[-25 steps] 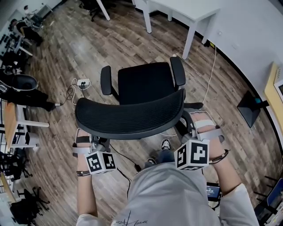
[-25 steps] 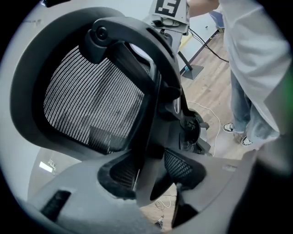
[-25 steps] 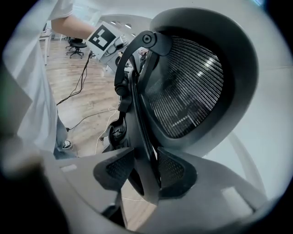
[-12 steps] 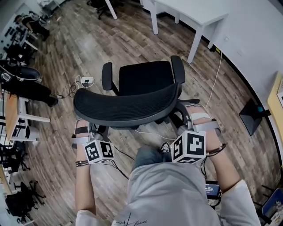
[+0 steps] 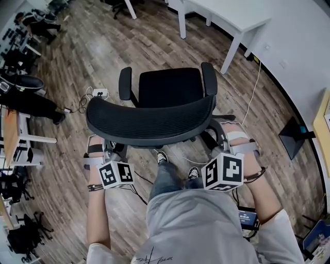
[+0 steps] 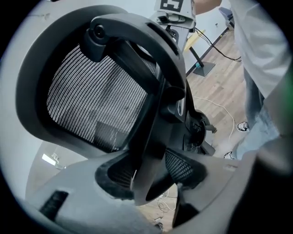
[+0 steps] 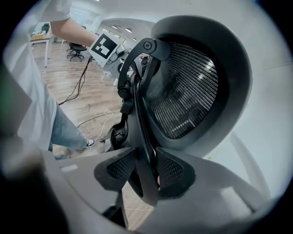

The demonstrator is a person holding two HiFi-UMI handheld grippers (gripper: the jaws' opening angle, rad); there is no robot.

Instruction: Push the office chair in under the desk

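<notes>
We stand right behind the chair point(image 5: 170, 87), which sits on the wood floor point(image 5: 129, 46) with its seat facing away from us. The white desk point(image 5: 227, 13) is past the front of the chair and a bit to its right. The chair is not under it, and there is bare floor between them. We hold the chair by its curved mesh back point(image 5: 149, 124), with one gripper at each end. The left gripper point(image 5: 109, 149) is at the left end of the back. Its fingers point(image 6: 114, 179) sit on both sides of a black bar point(image 6: 149, 151) of the back and pinch it, and they have just been opening a little. The right gripper point(image 5: 227, 140) is at the right end of the back. Its fingers point(image 7: 174, 172) squeeze the bar there from both sides, and they have just been closing a little. A white power strip point(image 5: 99, 94) lies on the floor just left of the chair. One of our shoes point(image 5: 162, 157) shows just behind the chair.
</notes>
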